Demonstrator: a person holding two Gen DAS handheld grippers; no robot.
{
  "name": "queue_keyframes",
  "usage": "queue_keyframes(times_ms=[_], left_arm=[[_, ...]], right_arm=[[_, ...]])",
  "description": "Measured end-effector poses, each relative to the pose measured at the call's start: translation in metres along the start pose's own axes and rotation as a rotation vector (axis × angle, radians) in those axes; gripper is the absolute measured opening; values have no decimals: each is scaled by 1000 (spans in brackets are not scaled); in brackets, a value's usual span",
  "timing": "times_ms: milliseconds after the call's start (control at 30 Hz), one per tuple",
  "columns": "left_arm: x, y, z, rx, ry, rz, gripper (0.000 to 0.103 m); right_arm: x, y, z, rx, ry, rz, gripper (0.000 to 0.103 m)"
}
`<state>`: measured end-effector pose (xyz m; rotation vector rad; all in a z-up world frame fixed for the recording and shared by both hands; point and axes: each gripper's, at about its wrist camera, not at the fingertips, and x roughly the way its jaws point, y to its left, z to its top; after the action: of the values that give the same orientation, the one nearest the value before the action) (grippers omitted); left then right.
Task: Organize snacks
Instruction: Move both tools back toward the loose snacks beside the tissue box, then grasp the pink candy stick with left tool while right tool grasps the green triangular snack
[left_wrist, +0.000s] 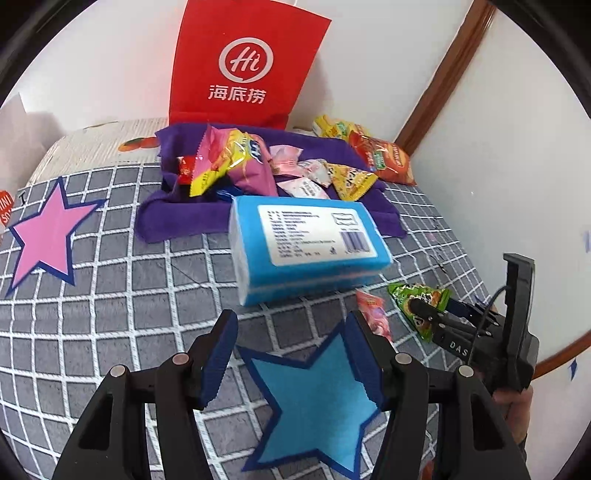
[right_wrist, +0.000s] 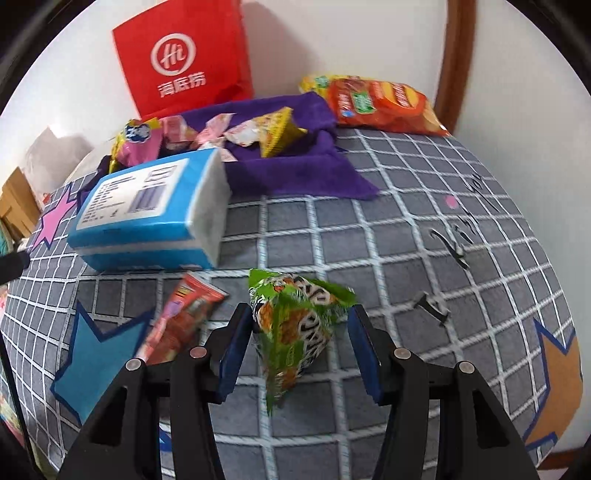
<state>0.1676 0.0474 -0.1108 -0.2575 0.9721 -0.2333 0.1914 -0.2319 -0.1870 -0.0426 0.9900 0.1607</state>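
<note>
Left tool (left_wrist: 291, 354): half-open, empty, above blue star (left_wrist: 314, 406) | Right tool (right_wrist: 299, 347): part-open around green snack packet (right_wrist: 295, 325) lying on checked surface (right_wrist: 369, 240); pad contact cannot be told.

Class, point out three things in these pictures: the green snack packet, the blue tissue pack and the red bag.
green packet (right_wrist: 295, 325), right wrist view, middle of its printed face
tissue pack (left_wrist: 310, 236), left wrist view, white label on top
red bag (left_wrist: 247, 62), left wrist view, round logo

The tissue pack (left_wrist: 306, 247) hides part of the purple cloth (left_wrist: 177, 214); the red bag (left_wrist: 243, 62) behind it is cut off at the top.
</note>
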Motion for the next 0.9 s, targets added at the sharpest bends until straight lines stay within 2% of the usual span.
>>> queue_keyframes(times_ms=[167,300,433,533,667,900], left_arm=[[5,-15,-8,20,17,-29,59],[7,-25,-16,44,34,-28,59],[15,-29,-22,64,55,-15,59],[25,-33,-22,67,73,-9,59],[42,-46,-21,75,98,-25,59],[77,-79,-22,108,159,-53,59]], right_arm=[[2,2,1,3,-10,39,57],[24,5,-1,7,20,0,58],[25,-3,-4,43,-36,19,53],[21,-15,-6,80,-53,46,46],[6,-34,-10,127,-74,78,46],[-29,-49,-18,106,-141,74,46]])
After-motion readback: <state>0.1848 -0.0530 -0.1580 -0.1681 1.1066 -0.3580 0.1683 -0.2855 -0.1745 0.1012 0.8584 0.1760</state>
